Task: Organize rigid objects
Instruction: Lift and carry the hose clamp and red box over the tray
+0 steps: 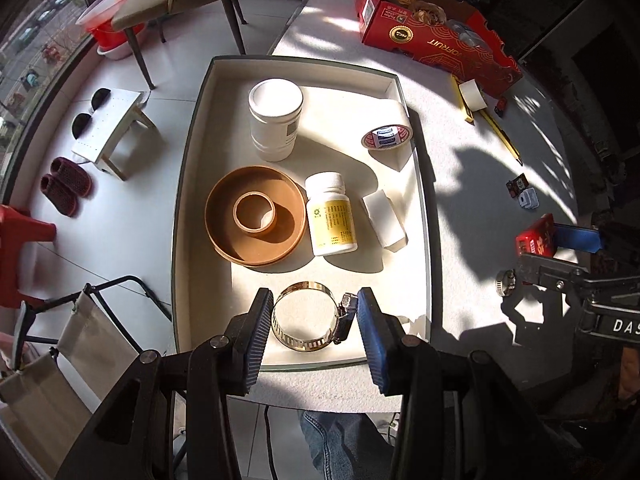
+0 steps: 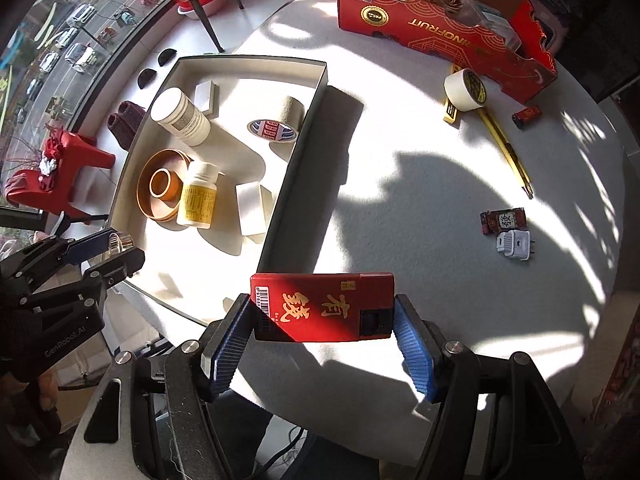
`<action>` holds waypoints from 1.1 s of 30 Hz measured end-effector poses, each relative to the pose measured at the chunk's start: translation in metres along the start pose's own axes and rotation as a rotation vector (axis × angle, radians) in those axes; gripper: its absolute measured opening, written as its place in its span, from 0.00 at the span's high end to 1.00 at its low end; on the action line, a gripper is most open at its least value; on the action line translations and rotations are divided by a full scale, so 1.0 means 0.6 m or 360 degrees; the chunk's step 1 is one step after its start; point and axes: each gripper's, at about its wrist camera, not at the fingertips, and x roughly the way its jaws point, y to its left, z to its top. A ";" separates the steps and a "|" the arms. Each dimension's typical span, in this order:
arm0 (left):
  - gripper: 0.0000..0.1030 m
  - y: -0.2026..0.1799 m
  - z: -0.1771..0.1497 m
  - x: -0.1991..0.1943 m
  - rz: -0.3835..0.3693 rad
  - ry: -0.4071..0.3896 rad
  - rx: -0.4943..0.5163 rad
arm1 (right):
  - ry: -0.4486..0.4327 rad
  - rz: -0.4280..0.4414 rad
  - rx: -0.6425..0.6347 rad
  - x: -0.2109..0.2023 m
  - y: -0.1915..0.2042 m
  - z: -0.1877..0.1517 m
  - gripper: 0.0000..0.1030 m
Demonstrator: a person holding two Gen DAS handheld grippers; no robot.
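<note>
A shallow white tray [image 1: 424,216] on the white table holds a white jar [image 1: 275,120], a brown round dish [image 1: 224,216] with a tape ring inside, a yellow-labelled pill bottle [image 1: 331,216], a white block [image 1: 384,220] and a printed tape roll [image 1: 387,137]. My left gripper [image 1: 314,320] is shut on a metal hose clamp [image 1: 308,344], held over the tray's near end; it also shows as the left gripper [image 2: 114,246] in the right wrist view. My right gripper [image 2: 322,308] is shut on a red box with gold characters [image 2: 320,300], above the table just right of the tray [image 2: 292,184].
A red fruit carton [image 2: 440,28] stands at the back. A masking tape roll [image 2: 464,90], a yellow utility knife [image 2: 504,144], a small red packet [image 2: 502,220] and a white plug [image 2: 514,244] lie on the right. A small metal clamp [image 1: 505,282] lies near the right gripper. Chairs and stools stand left.
</note>
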 end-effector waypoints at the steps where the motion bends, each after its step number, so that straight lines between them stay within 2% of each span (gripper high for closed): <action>1: 0.55 0.009 -0.003 0.001 0.0013 0.0005 -0.0022 | 0.0002 0.0010 -0.0016 0.001 0.009 0.005 0.32; 8: 0.55 0.038 -0.012 0.001 0.0090 0.0000 -0.0082 | -0.0001 0.0066 -0.0130 0.011 0.072 0.035 0.32; 14: 0.55 0.043 -0.014 0.006 0.0097 0.0008 -0.0102 | 0.0037 0.0085 -0.0199 0.027 0.104 0.034 0.32; 33: 0.55 0.042 -0.012 0.029 0.0092 0.0062 -0.0076 | 0.0082 0.0084 -0.0157 0.043 0.101 0.043 0.32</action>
